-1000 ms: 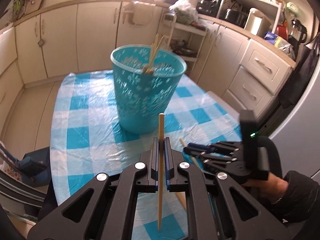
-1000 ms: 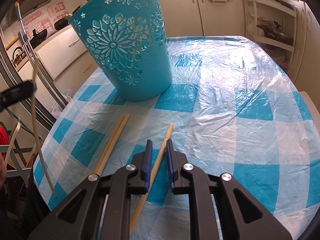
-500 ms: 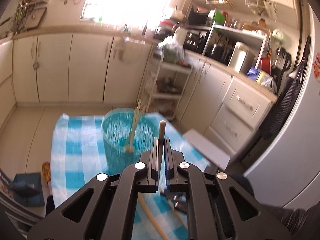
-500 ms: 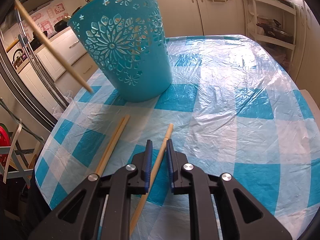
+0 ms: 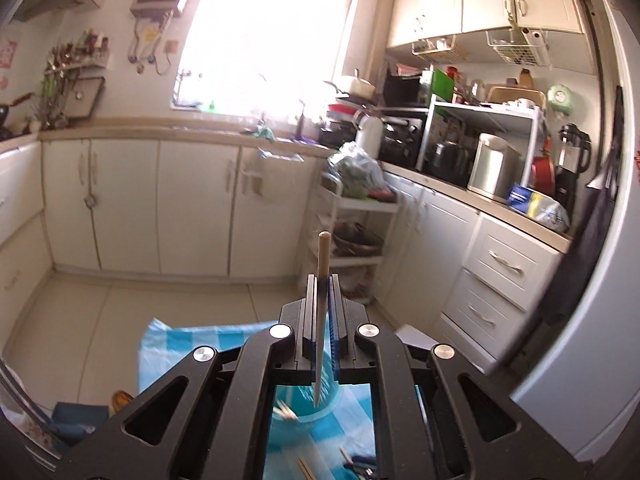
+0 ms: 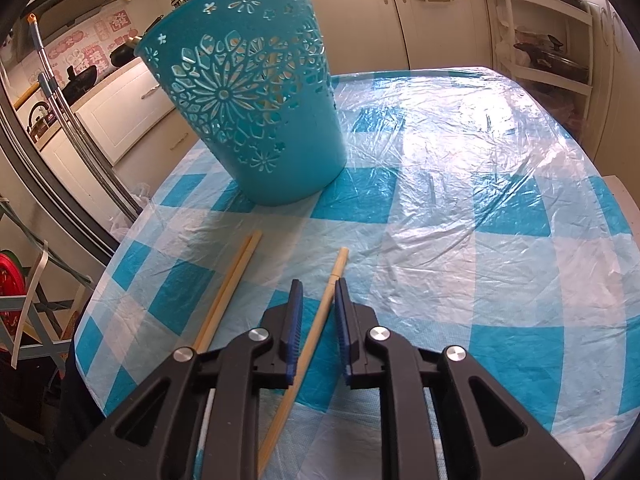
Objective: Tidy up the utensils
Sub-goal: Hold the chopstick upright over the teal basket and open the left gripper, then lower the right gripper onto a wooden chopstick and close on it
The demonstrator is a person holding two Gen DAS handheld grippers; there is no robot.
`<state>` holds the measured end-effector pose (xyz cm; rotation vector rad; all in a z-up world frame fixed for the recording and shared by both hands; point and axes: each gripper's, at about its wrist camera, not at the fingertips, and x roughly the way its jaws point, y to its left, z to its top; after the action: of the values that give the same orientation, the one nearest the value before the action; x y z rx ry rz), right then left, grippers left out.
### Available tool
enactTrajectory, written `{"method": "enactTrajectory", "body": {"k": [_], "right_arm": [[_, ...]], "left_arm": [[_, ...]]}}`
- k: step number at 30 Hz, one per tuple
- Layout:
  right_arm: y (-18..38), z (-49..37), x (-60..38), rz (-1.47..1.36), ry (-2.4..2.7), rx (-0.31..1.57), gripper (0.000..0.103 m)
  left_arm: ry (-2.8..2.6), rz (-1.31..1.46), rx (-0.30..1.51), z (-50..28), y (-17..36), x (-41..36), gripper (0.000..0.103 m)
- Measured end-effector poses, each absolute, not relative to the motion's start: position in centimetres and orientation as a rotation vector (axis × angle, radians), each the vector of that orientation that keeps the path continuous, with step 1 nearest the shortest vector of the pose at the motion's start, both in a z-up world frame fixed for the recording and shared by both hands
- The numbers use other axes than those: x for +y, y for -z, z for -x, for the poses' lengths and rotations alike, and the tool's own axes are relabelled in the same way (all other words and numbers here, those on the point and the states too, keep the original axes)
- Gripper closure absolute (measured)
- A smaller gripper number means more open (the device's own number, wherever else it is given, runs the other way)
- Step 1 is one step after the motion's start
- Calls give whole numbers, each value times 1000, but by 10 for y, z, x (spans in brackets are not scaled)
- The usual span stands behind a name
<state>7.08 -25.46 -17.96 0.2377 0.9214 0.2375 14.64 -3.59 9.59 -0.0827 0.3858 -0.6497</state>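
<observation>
A single wooden chopstick (image 5: 322, 276) is clamped upright between the closed jaws of the left gripper (image 5: 321, 292) at the centre of the left wrist view, its blunt end raised against the white kitchen cabinets (image 5: 192, 208) and its tapered tip pointed down over the turquoise basket (image 5: 320, 400), which is seen through the gripper's frame at the bottom of the picture with more chopsticks inside it. In the right wrist view, the right gripper (image 6: 318, 292) is held low over the blue-and-white checked tablecloth (image 6: 460, 208) at lower centre, its jaws opening, with a second chopstick (image 6: 320, 312) lying on the cloth between the blue pads (image 6: 295, 312), not pressed by them. A pair of chopsticks (image 6: 228, 292) is seen lying just to its left. The perforated turquoise basket (image 6: 248, 92) is stood on the cloth at upper left.
</observation>
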Motion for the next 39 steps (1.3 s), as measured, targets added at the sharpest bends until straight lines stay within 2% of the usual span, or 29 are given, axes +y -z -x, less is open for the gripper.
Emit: {"method": "enactTrajectory", "body": {"k": [7,21,22,23,26,27,34,39], "right_arm": [[180,-71,-255,-242,-243,921,85],[180,-71,-254,-244,-250,918,82],[180,-71,-254,-244,-250,918,82],[180,-71,-254,-244,-250,918,82],[180,-71,-255,-244,-250,918,82],[180,-71,-254,-243,-249,918,82],[179,-69,-243,-171,-221,913,80],[177,-62,-225,-68,-147,906,74]], "left_arm": [[579,43,395,-184,-73,-60,98],[508,-72,609,-219,27,-83,96],[505,-73,611,-216,29,-80,94],[501,-73,611,-213,31,-78,88],[463,-55,605,-202,36,-61,59],[445,-43,600,-197,39,-52,52],[340,62,694,-175,88,3,42],[293,60,827,-170,149,9,41]]}}
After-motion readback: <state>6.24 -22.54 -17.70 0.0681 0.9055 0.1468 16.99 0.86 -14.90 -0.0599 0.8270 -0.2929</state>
